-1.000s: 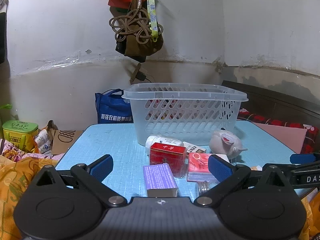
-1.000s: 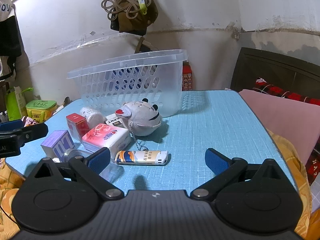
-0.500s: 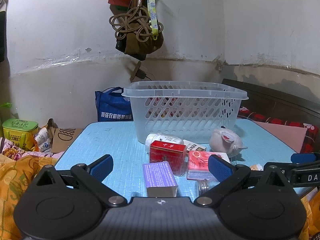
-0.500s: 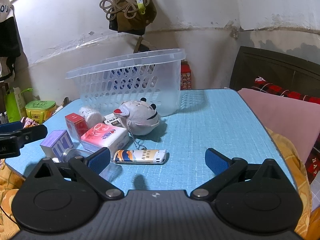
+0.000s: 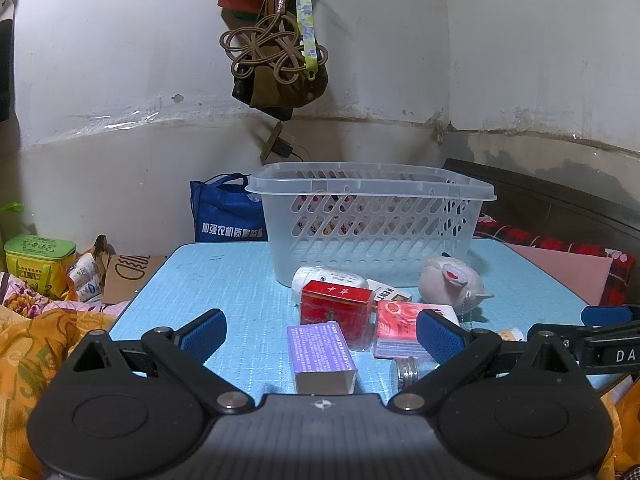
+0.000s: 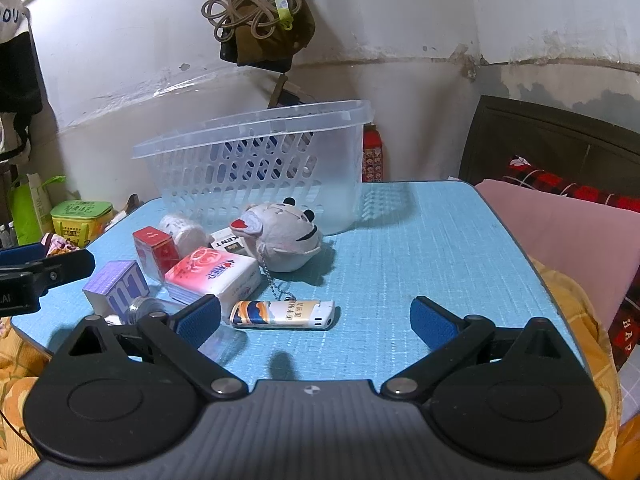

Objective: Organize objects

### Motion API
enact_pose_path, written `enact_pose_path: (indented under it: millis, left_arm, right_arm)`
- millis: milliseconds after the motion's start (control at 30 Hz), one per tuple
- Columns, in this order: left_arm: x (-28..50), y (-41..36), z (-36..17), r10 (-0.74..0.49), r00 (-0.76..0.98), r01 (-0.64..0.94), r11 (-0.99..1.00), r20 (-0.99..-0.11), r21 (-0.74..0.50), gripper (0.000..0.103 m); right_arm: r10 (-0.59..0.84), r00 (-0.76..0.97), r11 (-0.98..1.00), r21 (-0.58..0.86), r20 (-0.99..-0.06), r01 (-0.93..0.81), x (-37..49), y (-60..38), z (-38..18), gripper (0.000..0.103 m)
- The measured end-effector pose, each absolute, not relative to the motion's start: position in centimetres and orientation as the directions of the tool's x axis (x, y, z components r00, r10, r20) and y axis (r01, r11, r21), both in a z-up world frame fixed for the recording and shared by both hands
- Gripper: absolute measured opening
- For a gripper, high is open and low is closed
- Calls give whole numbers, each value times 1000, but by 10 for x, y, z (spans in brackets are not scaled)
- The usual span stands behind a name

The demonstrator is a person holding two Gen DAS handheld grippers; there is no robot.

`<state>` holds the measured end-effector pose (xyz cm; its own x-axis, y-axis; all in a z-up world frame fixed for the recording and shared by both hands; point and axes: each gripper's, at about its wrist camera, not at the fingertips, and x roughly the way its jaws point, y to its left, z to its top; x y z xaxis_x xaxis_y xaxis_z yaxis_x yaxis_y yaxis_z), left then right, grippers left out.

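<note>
A clear plastic basket stands at the back of the blue table. In front of it lie a purple box, a red box, a pink tissue pack, a grey plush toy, a white bottle, a small glass jar and a lighter. My left gripper is open just short of the purple box. My right gripper is open, with the lighter between its fingers' line.
A blue bag sits behind the table. A green tin and a cardboard piece lie to the left. Orange bedding is at the near left, a pink pillow and dark headboard to the right. Cords hang on the wall.
Both grippers have edged slightly forward and lower toward the objects. Nothing on the table has moved, and both stay open.
</note>
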<state>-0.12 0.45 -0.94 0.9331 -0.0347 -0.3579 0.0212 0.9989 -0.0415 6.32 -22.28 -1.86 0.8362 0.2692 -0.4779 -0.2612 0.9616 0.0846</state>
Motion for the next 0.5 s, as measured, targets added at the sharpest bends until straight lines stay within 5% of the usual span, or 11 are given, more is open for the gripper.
enact_pose_path:
  millis: [500]
  left_arm:
    - [1,15,-10,-21,935,2,999,-355,-54,102]
  right_arm:
    - [280,836,958,84,-473,-273,64,-224,-20,103]
